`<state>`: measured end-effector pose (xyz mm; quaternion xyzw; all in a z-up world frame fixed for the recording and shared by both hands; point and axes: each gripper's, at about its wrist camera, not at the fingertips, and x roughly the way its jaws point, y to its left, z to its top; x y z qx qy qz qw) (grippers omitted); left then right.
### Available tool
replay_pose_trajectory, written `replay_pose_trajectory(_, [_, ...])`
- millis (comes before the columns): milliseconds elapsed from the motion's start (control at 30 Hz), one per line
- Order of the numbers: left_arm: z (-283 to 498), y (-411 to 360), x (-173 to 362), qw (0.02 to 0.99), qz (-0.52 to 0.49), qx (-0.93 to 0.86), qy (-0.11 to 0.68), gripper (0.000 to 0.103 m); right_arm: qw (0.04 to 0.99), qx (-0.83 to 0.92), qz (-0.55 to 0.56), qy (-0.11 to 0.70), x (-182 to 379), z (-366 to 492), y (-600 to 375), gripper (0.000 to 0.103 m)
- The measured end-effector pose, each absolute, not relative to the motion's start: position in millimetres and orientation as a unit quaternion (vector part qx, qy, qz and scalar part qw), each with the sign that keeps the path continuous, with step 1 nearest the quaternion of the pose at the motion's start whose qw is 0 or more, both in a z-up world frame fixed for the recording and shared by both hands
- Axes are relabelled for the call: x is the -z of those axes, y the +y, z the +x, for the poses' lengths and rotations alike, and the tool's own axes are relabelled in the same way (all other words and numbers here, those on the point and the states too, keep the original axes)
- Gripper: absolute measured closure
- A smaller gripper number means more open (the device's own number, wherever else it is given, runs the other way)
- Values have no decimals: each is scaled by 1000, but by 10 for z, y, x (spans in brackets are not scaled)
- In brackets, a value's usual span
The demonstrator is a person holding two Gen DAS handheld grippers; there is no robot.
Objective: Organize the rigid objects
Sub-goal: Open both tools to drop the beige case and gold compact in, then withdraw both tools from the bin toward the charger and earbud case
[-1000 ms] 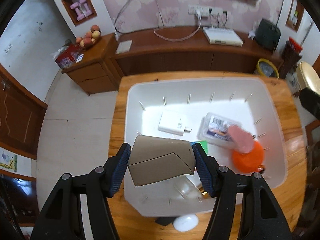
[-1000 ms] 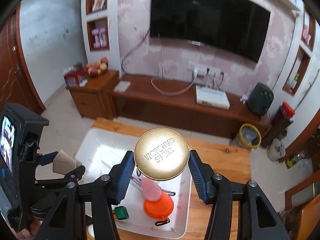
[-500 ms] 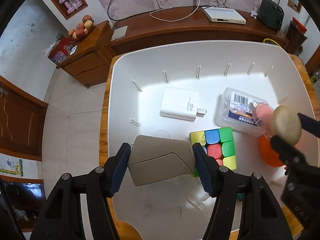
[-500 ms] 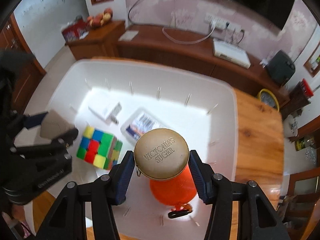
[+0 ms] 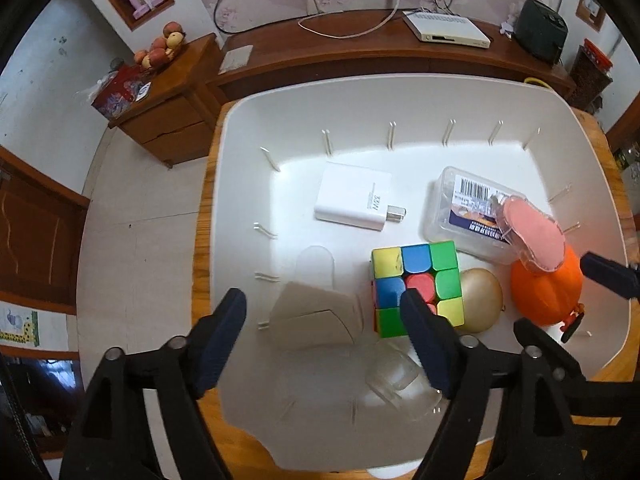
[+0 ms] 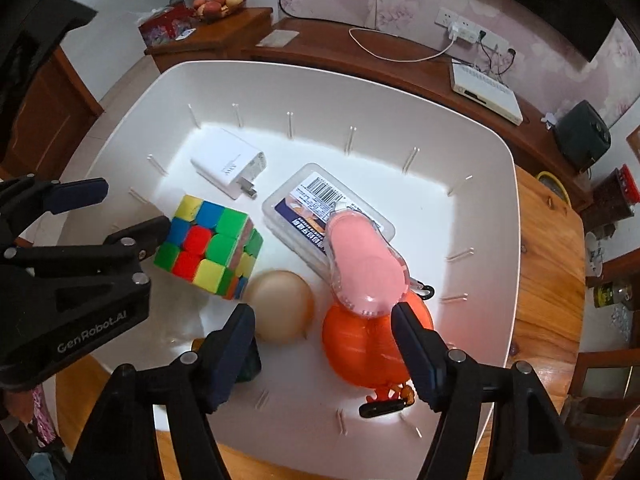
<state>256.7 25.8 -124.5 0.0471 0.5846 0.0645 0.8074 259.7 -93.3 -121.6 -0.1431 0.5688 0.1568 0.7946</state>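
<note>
Releasing into the white tray (image 5: 400, 96), both grippers' jaws have just been opening: left gripper (image 5: 324, 320) off the beige case (image 5: 316, 320), right gripper (image 6: 324, 332) off the gold compact (image 6: 280, 304), sorting them together

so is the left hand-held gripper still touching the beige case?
Apart. The left wrist view shows the left hand-held gripper with jaws just opened, bare tray visible between each pad and the beige case lying there.

A white tray (image 5: 400, 96) is seen on a wooden desk (image 6: 548, 248). The cube (image 5: 416, 280) is chequered in yellow, blue, green and red.
</note>
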Motion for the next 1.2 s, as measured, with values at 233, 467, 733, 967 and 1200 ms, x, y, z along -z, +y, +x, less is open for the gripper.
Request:
replay_pose_trajectory(233, [2445,319,957,821,46,-72,565,18,806,-157,-129,555,1006,2501,-1041,31])
replay_pose_trajectory(467, [2267,379,688,832,53,-73,548,10,826,-161,-132,523,630,2308,-1081,31])
replay_pose_trajectory(733, [1898,406,366,848,64,-58,522,9,854,-173,-159,464,180,1876,-1061,31])
replay_pose_trajectory(967, [1494,491,213,859,68,-41,506,9,871,-204,-175,411,-89,1398,-1002,31])
replay_pose_trajectory(1200, [1173,644,191,864,35,-31,501,2,867,-252,-172,395,-33,1126,-915,31])
